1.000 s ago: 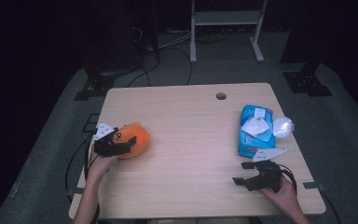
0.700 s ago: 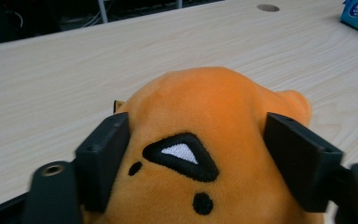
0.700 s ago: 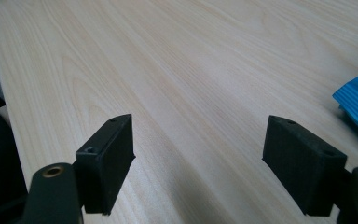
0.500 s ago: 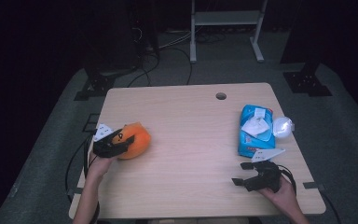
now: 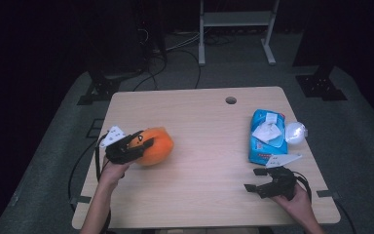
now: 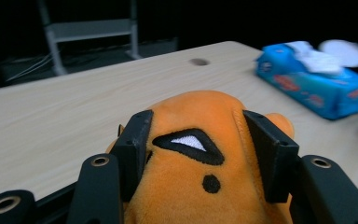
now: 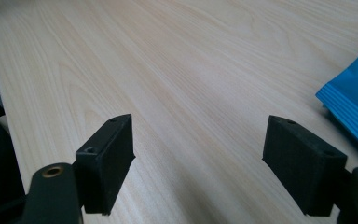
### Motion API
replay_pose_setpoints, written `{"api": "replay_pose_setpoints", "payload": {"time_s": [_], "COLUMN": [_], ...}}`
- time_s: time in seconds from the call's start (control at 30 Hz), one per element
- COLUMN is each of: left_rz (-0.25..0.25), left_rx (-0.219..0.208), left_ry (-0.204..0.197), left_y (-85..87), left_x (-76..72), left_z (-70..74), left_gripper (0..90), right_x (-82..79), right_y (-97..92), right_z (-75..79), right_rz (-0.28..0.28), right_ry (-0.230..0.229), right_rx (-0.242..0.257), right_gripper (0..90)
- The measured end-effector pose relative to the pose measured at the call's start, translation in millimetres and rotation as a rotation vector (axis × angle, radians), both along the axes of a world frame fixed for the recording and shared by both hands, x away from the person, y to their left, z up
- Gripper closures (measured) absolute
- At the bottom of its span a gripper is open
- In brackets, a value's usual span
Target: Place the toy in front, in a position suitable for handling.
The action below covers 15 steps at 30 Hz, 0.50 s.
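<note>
1. Gripping the orange plush toy (image 5: pixel 155 145), our left gripper (image 5: pixel 143 145) has its jaws pressed into both sides of the soft body, near the table's left edge; they have just been closing on it.
2. We see the wooden table (image 5: pixel 204 126) bearing everything.
3. We keep the right gripper (image 5: pixel 254 179) near the front right corner, jaws spread wide over bare wood with nothing between them.
4. We note a blue wipes pack (image 5: pixel 267 135) just beyond it.
5. Beside the pack lies a small white round object (image 5: pixel 295 132).
</note>
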<state>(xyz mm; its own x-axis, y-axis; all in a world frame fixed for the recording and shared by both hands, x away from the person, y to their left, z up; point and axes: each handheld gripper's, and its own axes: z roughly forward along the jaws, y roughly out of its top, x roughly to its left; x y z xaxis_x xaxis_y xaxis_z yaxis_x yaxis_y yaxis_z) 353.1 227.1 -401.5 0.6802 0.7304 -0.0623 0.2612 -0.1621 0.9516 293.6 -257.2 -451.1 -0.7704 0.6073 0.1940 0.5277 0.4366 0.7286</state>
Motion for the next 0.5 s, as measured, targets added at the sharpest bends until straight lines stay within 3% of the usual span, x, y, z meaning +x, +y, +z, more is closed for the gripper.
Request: {"api": "replay_pose_setpoints", "payload": {"time_s": [0.03, 0.2, 0.23, 0.27, 0.3, 0.33, 0.37, 0.4, 0.43, 0.47, 0.5], "left_rz": [0.0, -0.135, -0.135, -0.186, -0.186, -0.223, -0.223, -0.268, -0.268, -0.311, -0.311], "left_rx": [0.0, 0.009, 0.009, 0.015, 0.015, 0.016, 0.016, 0.023, 0.023, 0.024, 0.024], "left_ry": [0.0, -0.016, -0.016, -0.011, -0.011, -0.001, -0.001, 0.021, 0.021, 0.037, 0.037], "left_y": [0.0, -48.8, -48.8, -69.3, -69.3, -85.2, -85.2, -103.4, -103.4, -121.2, -121.2], "left_x": [0.0, -5.1, -5.1, -4.1, -4.1, -2.7, -2.7, -2.0, -2.0, -4.1, -4.1], "left_z": [0.0, 8.2, 8.2, 8.4, 8.4, 5.9, 5.9, -0.8, -0.8, -10.0, -10.0], "left_gripper": [46.2, 46.1, 46.0, 46.0, 46.0, 46.0, 46.1, 46.0, 46.1, 46.0, 46.0], "right_x": [0.0, -1.7, -1.7, -0.8, -0.6, -0.2, -0.2, -0.4, -0.4, -1.2, -1.3], "right_y": [0.0, -4.4, -4.4, -5.8, -6.2, -6.6, -7.0, -7.8, -7.8, -9.6, -10.6], "right_z": [0.0, 1.0, 1.0, 0.4, 0.0, -0.7, -0.9, -0.7, -0.7, 0.8, 1.2], "right_rz": [0.0, -0.016, -0.016, -0.018, -0.018, -0.017, -0.017, -0.017, -0.017, -0.023, -0.025], "right_ry": [0.0, -0.002, -0.002, 0.006, 0.012, 0.013, 0.015, 0.015, 0.015, 0.009, 0.006], "right_rx": [0.0, 0.013, 0.013, 0.02, 0.018, 0.016, 0.013, 0.011, 0.011, 0.018, 0.021], "right_gripper": [23.2, 23.3, 23.3, 23.2, 23.2, 23.2, 23.2, 23.2, 23.2, 23.3, 23.2]}}
